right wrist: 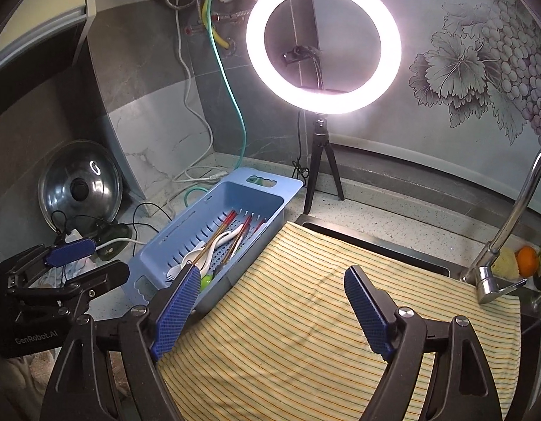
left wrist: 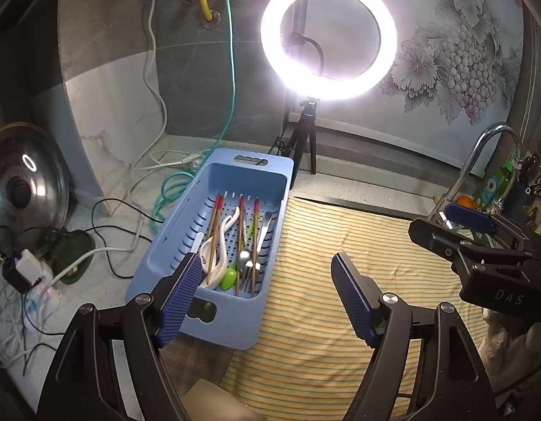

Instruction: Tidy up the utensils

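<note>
A blue slotted basket (left wrist: 172, 245) (right wrist: 158, 249) sits on the counter left of a yellow striped cloth (left wrist: 340, 280) (right wrist: 305, 315). It holds mixed utensils: red-tipped chopsticks (left wrist: 214, 235) (right wrist: 223, 226), white spoons (left wrist: 221, 242) (right wrist: 214, 245), a green spoon (left wrist: 228, 277) (right wrist: 206, 280) and metal cutlery (left wrist: 247, 259). My left gripper (left wrist: 267, 277) is open and empty, above the basket's near right edge and the cloth. My right gripper (right wrist: 270, 287) is open and empty above the cloth. Each gripper shows in the other's view, the right (left wrist: 456, 224) and the left (right wrist: 77, 256).
A lit ring light on a tripod (left wrist: 328, 37) (right wrist: 323, 44) stands behind the basket. A steel pot lid (left wrist: 25, 189) (right wrist: 81, 186), cables and a power strip (left wrist: 35, 280) lie at left. A faucet (left wrist: 477, 161) (right wrist: 509, 231), a sponge and an orange (right wrist: 526, 259) are at right.
</note>
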`<action>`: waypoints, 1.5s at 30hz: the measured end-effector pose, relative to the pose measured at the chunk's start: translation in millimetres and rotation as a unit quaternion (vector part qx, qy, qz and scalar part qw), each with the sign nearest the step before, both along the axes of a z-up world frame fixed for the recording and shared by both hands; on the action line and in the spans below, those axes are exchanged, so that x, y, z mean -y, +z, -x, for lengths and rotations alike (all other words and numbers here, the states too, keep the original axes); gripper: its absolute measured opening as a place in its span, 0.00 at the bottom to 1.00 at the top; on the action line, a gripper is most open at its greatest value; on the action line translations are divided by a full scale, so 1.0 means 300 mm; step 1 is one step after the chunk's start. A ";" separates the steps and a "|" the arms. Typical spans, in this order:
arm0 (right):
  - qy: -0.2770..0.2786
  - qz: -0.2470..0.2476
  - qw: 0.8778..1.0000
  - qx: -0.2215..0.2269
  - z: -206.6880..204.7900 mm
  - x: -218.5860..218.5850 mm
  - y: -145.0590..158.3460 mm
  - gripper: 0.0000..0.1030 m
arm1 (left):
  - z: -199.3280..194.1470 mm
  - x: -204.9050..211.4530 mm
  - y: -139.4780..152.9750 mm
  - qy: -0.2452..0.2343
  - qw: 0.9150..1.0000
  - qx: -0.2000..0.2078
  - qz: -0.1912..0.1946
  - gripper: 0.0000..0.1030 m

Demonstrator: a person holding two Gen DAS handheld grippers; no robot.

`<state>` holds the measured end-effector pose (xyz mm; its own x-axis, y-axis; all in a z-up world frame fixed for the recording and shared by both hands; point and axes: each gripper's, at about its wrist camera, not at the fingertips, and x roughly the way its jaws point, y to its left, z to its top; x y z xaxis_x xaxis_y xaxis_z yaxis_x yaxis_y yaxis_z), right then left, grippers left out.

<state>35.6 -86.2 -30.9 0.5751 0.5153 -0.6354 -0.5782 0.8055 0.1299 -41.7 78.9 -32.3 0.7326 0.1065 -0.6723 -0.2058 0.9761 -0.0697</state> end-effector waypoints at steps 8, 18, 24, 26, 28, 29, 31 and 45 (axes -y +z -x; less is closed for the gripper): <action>0.008 -0.001 1.000 -0.003 0.002 -0.015 -0.005 0.79 | 0.004 -0.002 0.013 0.001 1.000 0.003 -0.004 0.74; 0.004 -0.001 1.000 -0.005 0.000 -0.012 -0.010 0.79 | 0.004 0.000 0.015 0.001 1.000 0.002 -0.004 0.74; 0.007 -0.003 1.000 -0.006 0.001 -0.015 -0.011 0.79 | 0.005 0.002 0.016 0.000 1.000 0.002 -0.005 0.74; 0.007 -0.003 1.000 -0.009 0.000 -0.015 -0.014 0.79 | 0.003 0.001 0.015 -0.001 1.000 0.000 -0.005 0.74; 0.007 -0.003 1.000 -0.012 -0.002 -0.015 -0.016 0.79 | 0.003 -0.002 0.016 -0.001 1.000 0.000 -0.004 0.74; 0.006 -0.004 1.000 -0.013 -0.003 -0.015 -0.018 0.79 | 0.003 -0.002 0.017 -0.002 1.000 -0.001 -0.005 0.74; 0.005 -0.005 1.000 -0.014 -0.002 -0.013 -0.020 0.79 | 0.005 -0.004 0.017 -0.003 1.000 -0.001 -0.005 0.74; 0.004 -0.004 1.000 -0.019 0.001 -0.006 -0.029 0.79 | 0.006 0.002 0.016 -0.007 1.000 -0.003 -0.003 0.74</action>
